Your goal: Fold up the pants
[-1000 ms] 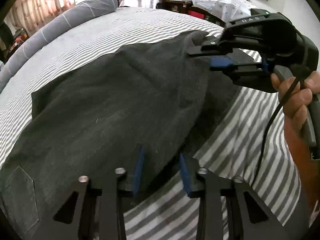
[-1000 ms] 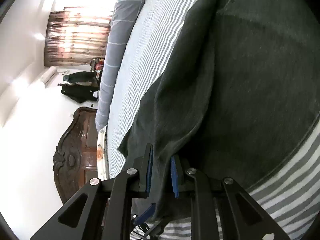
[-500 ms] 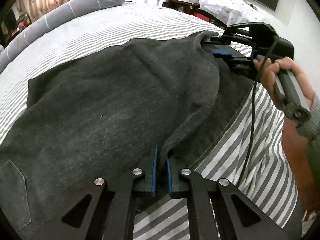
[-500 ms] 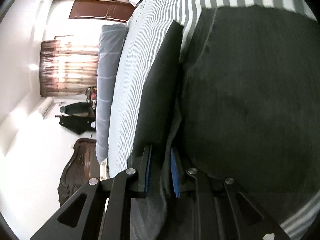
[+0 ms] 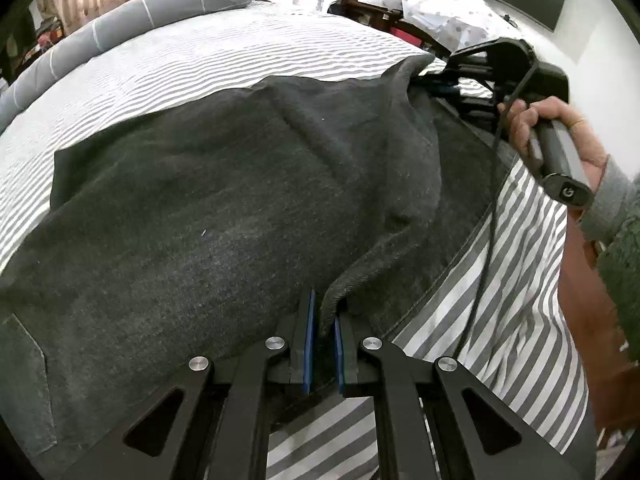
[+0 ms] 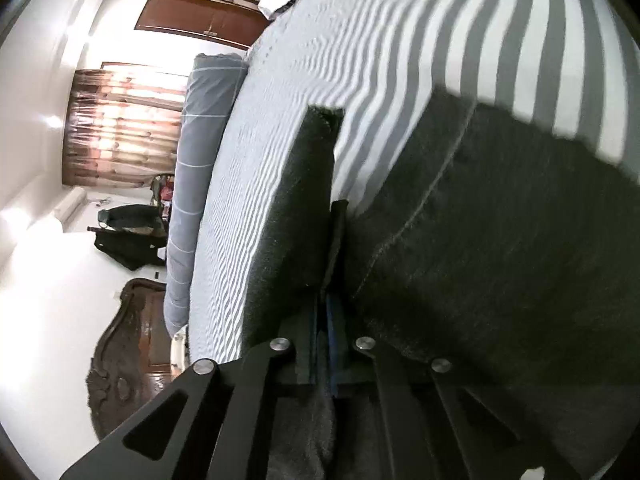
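Two grippers pinch the pants (image 5: 224, 208), dark grey and spread across the striped bed (image 5: 224, 60). Left gripper (image 5: 322, 320) has its blue pads clamped on a hemmed edge near the camera, lifting it off the layer below. Right gripper (image 5: 440, 86), held by the right hand (image 5: 536, 128), is closed on the far corner of that same fold; its own view shows cloth (image 6: 296, 216) squeezed between the pads. A grey bolster (image 5: 132, 20) lies along the far side.
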Available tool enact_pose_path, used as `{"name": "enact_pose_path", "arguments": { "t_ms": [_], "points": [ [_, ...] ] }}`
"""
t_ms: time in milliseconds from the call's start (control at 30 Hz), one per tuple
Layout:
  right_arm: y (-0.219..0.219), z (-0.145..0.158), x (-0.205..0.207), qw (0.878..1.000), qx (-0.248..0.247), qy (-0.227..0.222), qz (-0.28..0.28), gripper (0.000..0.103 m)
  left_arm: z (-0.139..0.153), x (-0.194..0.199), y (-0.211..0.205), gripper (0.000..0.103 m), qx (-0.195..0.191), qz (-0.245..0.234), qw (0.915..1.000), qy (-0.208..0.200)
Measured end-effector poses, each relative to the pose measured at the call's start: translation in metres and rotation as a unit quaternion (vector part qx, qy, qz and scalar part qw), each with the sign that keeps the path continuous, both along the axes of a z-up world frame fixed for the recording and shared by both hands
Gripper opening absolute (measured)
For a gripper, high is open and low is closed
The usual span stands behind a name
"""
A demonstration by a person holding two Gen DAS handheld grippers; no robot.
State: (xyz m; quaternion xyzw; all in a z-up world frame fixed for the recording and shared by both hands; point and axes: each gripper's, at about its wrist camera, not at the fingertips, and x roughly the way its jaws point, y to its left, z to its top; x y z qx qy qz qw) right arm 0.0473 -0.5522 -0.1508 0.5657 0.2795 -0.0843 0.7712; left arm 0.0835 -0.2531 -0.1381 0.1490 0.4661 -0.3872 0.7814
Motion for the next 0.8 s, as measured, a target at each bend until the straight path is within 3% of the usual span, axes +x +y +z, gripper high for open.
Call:
{"name": "enact_pose_path", "arguments": {
  "t_ms": [233,300,433,667,800],
  "points": [
    [-0.017,0.036,-0.074,0.996,-0.070,0.002,-0.059,0.003,0.007,-0.012,-0.011,0.009,0.030,-0.031,0.9982,-0.042],
    [-0.022,0.033,-0.096,0.993,-0.080,0.026,-0.077,0.003,0.004,-0.016,-0.014,0.009,0.046,-0.045,0.9965,-0.054],
    [-0.031,0.007,-0.129,0.993,-0.054,0.059,-0.093,0.002,0.000,-0.026,-0.021,0.009,0.076,-0.070,0.9906,-0.089],
    [-0.037,0.002,-0.128,0.997,-0.024,0.017,-0.072,0.008,-0.001,-0.029,-0.024,0.009,0.080,-0.068,0.9904,-0.090],
    [-0.029,-0.001,-0.116,0.997,-0.030,0.026,-0.059,0.023,-0.002,-0.027,-0.024,0.009,0.079,-0.066,0.9908,-0.088]
  ]
}}
